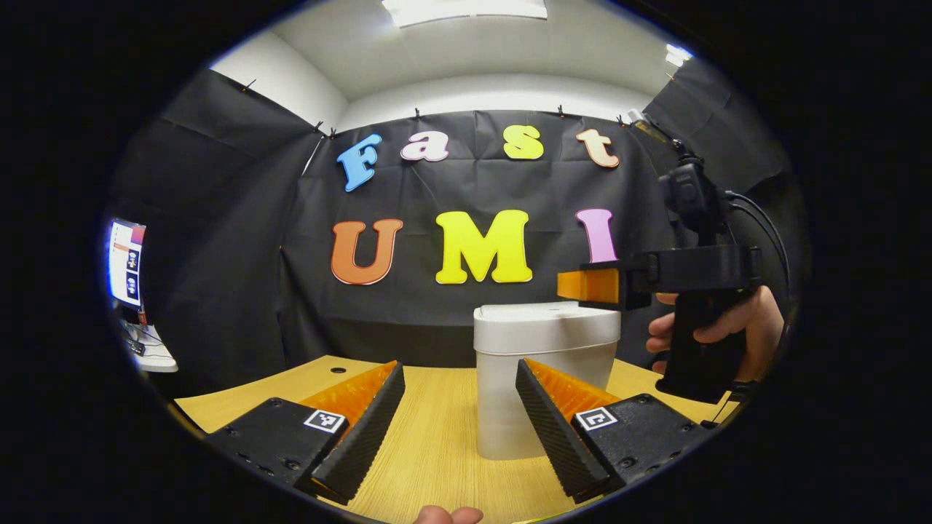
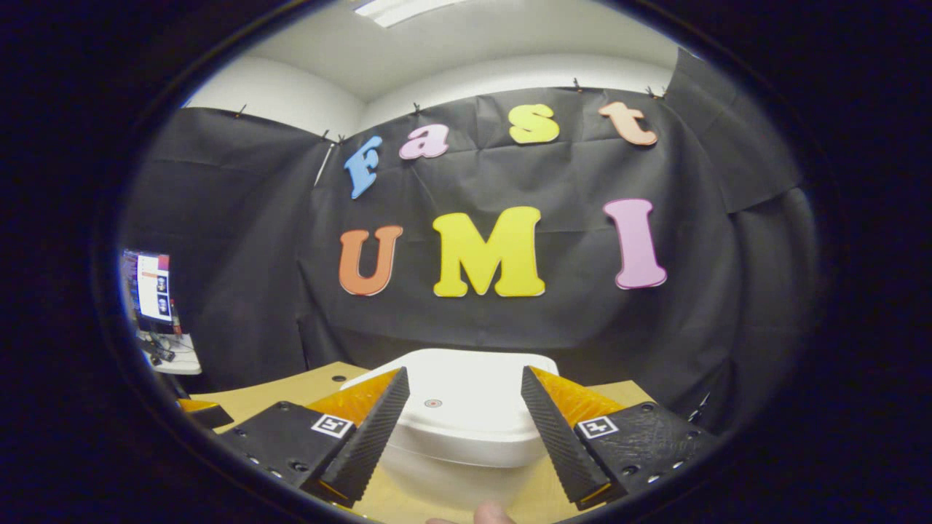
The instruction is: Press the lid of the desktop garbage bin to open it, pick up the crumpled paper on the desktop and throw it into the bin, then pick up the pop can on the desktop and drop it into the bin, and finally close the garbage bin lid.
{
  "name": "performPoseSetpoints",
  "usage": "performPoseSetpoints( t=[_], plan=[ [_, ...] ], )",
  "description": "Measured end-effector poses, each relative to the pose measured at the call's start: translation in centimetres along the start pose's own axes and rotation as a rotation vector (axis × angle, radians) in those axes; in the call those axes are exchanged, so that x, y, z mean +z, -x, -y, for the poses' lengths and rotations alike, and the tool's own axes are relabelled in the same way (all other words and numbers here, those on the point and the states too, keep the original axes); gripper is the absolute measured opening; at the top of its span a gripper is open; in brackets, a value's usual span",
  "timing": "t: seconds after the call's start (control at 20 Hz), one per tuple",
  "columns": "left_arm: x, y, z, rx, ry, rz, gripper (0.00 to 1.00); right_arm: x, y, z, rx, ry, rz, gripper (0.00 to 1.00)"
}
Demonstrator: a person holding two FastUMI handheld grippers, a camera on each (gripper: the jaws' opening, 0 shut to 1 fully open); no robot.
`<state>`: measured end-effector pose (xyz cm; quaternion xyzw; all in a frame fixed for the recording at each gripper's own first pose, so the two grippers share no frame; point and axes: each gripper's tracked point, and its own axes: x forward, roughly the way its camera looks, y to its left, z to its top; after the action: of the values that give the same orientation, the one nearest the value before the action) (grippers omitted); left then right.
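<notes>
i'm holding the right gripper (image 2: 464, 429) wide open just above the closed lid (image 2: 459, 407) of the bin (image 1: 546, 378) near the desktop's (image 1: 437, 437) far edge — nearer than my left gripper (image 1: 459, 429), also spread wide and empty.

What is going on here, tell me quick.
A person is working at a wooden table with a gripper in each hand, facing a white bin whose lid is down. The right gripper, held in a hand, hovers over the top of the bin with its fingers spread, as the right gripper view shows. The left gripper sits low in front of the bin, open and holding nothing. The lid looks not yet pressed open.
</notes>
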<state>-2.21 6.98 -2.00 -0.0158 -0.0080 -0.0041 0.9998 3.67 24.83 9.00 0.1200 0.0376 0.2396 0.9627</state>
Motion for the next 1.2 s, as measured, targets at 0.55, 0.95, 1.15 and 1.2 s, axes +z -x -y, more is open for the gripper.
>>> performPoseSetpoints(
  t=[0.55,0.95,1.15,1.2],
  plan=[
    [-0.1,0.6,0.2,-0.003,0.010,-0.002,0.98,-8.2,9.3,2.6,-0.155,0.107,0.037,0.93],
    [0.2,0.7,0.6,-0.021,-0.014,0.009,0.98,-8.4,11.0,1.3,-0.167,0.081,0.128,0.95],
    [0.0,0.7,0.5,-0.017,-0.007,0.008,0.98,-7.4,11.2,2.6,-0.188,0.077,0.125,0.95],
    [-0.1,0.6,0.5,-0.015,-0.002,0.004,0.99,-7.2,11.4,2.9,-0.196,0.079,0.129,0.95]
  ],
)
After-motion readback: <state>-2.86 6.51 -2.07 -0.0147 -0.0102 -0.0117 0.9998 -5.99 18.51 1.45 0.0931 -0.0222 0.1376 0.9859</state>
